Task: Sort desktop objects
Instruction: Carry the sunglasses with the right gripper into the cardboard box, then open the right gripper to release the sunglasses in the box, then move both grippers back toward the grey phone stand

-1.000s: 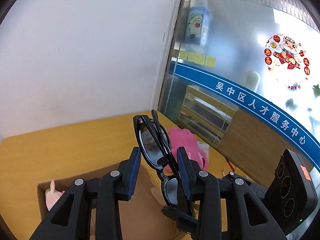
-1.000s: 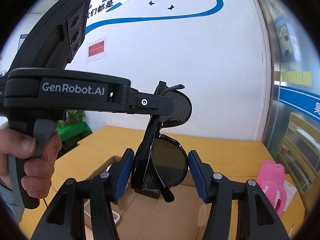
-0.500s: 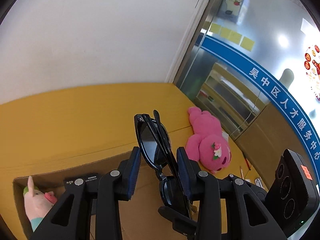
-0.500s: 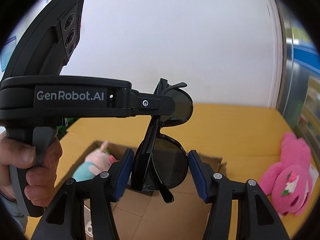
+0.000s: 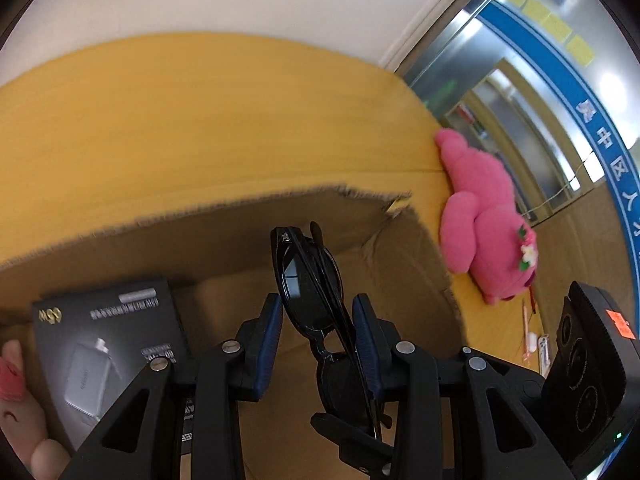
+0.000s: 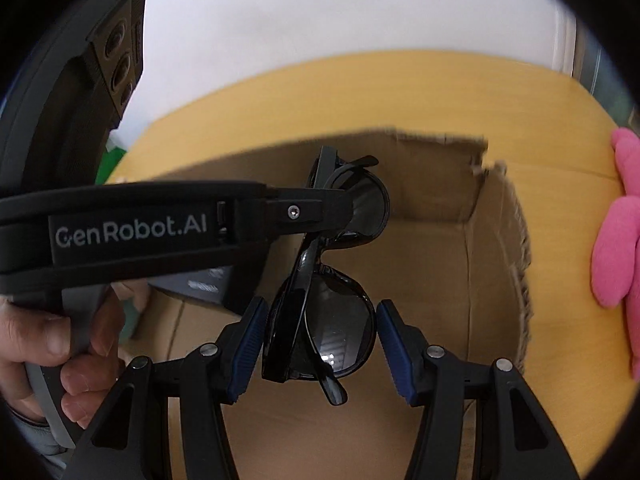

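Note:
Folded black sunglasses [image 5: 310, 276] [image 6: 332, 320] hang between both grippers, over the open cardboard box [image 5: 404, 240] [image 6: 496, 208]. My left gripper [image 5: 318, 312] has its pads close around one lens end. My right gripper [image 6: 318, 324] has its pads near the other lens, with small gaps at each side. In the right wrist view the left gripper's finger [image 6: 304, 212] crosses in front and presses the upper lens. A black product box [image 5: 108, 352] and a pink pig toy [image 5: 16, 392] lie inside the box.
A pink plush bear [image 5: 484, 224] [image 6: 616, 240] lies on the yellow table [image 5: 200, 120] to the right of the box. A white wall stands behind the table. A glass partition is at the right. Small items [image 5: 532, 340] lie near the table's right edge.
Both grippers have tilted down with the sunglasses and moved over the open box. The box interior now fills the lower view, and the product box has come into sight.

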A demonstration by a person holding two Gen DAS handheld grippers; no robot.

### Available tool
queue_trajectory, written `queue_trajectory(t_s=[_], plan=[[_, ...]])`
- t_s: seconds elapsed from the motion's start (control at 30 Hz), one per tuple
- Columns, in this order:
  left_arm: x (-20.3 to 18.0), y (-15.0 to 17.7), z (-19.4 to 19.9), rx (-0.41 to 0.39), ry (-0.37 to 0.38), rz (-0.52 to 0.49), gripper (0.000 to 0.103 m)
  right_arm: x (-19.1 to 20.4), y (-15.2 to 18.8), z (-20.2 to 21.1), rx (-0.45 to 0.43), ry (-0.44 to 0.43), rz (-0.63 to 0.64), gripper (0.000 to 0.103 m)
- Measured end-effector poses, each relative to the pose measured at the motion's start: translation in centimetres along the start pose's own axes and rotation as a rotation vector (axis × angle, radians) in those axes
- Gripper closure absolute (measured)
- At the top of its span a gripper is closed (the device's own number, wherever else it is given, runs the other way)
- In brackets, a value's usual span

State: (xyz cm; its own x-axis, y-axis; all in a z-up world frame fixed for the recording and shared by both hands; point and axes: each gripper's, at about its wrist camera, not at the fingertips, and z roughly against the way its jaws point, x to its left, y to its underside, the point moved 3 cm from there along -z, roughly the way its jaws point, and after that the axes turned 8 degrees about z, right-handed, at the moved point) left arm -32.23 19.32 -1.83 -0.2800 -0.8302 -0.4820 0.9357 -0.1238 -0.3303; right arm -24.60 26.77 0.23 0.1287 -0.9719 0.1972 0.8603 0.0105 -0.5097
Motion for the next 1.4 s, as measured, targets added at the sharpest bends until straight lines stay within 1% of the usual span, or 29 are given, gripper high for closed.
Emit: queue_trajectory(t_s=[0.17,0.2,0.33,0.43,0.5,0.57,0.6,0.67,0.7,0.73,0.77,0.8,0.83,0.87,0.9,0.93,0.97,1.0,1.03,1.07,1.1,1.13,1.17,1.23,1.33,1.4], plan=[[0.2,1.2,-2.7,0.055,-0.034,0.028,0.068,-0.5,1.7,-2.1,0.087,0.007,-0.029,0.048],[0.0,1.3,-2.7,0.041,-0.039,0.024,0.068,-0.6,1.9,-2.5,0.098,0.009,-0.034,0.048],[0.4,1.1,-2.8,0.039,-0.050,0.041,0.068,-0.7,1.5,-2.7,0.089,0.019,-0.043,0.048],[0.5,1.2,-2.7,0.040,-0.050,0.048,0.066,-0.4,1.6,-2.8,0.087,0.036,-0.025,0.048],[0.4,1.2,-2.6,0.042,-0.069,0.039,0.066,-0.2,1.7,-2.7,0.087,0.048,-0.014,0.048],[0.1,1.3,-1.9,0.037,-0.077,0.032,0.065,-0.2,1.9,-2.4,0.091,0.051,-0.021,0.048],[-0.1,1.4,-1.3,0.032,-0.068,0.028,0.064,-0.1,1.9,-2.1,0.084,0.052,-0.023,0.048],[-0.6,1.7,0.0,0.013,-0.051,0.015,0.062,0.4,2.0,-0.9,0.065,0.080,-0.006,0.047],[-0.9,2.0,1.1,-0.006,-0.043,0.006,0.059,0.8,2.0,0.1,0.047,0.095,0.013,0.044],[-1.3,2.4,2.4,-0.033,-0.037,-0.010,0.058,1.2,2.2,1.1,0.029,0.114,0.028,0.035],[-1.5,2.8,3.5,-0.057,-0.042,-0.022,0.055,1.6,2.4,2.1,0.008,0.131,0.037,0.032],[-1.9,3.4,5.1,-0.091,-0.052,-0.040,0.054,2.0,2.8,3.5,-0.023,0.146,0.044,0.029],[-2.1,4.1,6.8,-0.127,-0.060,-0.063,0.053,2.4,3.1,4.6,-0.046,0.155,0.049,0.029],[-2.4,4.9,8.4,-0.164,-0.068,-0.089,0.049,2.8,3.5,5.9,-0.070,0.167,0.054,0.029],[-2.8,5.9,10.2,-0.207,-0.080,-0.115,0.043,3.4,4.2,7.5,-0.100,0.183,0.062,0.028],[-3.3,7.2,12.4,-0.266,-0.100,-0.140,0.039,4.0,4.9,9.3,-0.136,0.202,0.067,0.025],[-3.8,8.3,14.2,-0.322,-0.116,-0.159,0.031,3.2,5.2,10.6,-0.161,0.218,0.067,0.024],[-4.1,9.7,16.1,-0.382,-0.137,-0.176,0.026,3.3,6.2,12.0,-0.191,0.236,0.066,0.024],[-4.6,11.3,18.3,-0.457,-0.170,-0.183,0.023,5.0,6.9,13.3,-0.218,0.250,0.069,0.024],[-4.8,12.7,19.9,-0.513,-0.185,-0.183,0.017,5.7,7.4,14.3,-0.241,0.267,0.072,0.024],[-5.0,14.2,21.6,-0.566,-0.190,-0.181,0.007,6.3,8.3,15.3,-0.256,0.289,0.072,0.023],[-5.0,16.0,23.4,-0.617,-0.197,-0.175,0.003,5.9,7.3,15.2,-0.262,0.297,0.072,0.023],[-5.1,17.5,24.7,-0.659,-0.206,-0.172,0.000,5.2,7.3,15.8,-0.270,0.297,0.074,0.023],[-5.2,20.5,26.9,-0.719,-0.230,-0.182,0.000,5.6,8.3,16.5,-0.289,0.309,0.086,0.023],[-4.9,24.5,28.7,-0.773,-0.286,-0.177,0.000,8.2,10.2,17.1,-0.322,0.354,0.110,0.023],[-4.8,26.7,29.5,-0.791,-0.342,-0.159,0.000,9.6,11.3,19.5,-0.335,0.359,0.116,0.023]])
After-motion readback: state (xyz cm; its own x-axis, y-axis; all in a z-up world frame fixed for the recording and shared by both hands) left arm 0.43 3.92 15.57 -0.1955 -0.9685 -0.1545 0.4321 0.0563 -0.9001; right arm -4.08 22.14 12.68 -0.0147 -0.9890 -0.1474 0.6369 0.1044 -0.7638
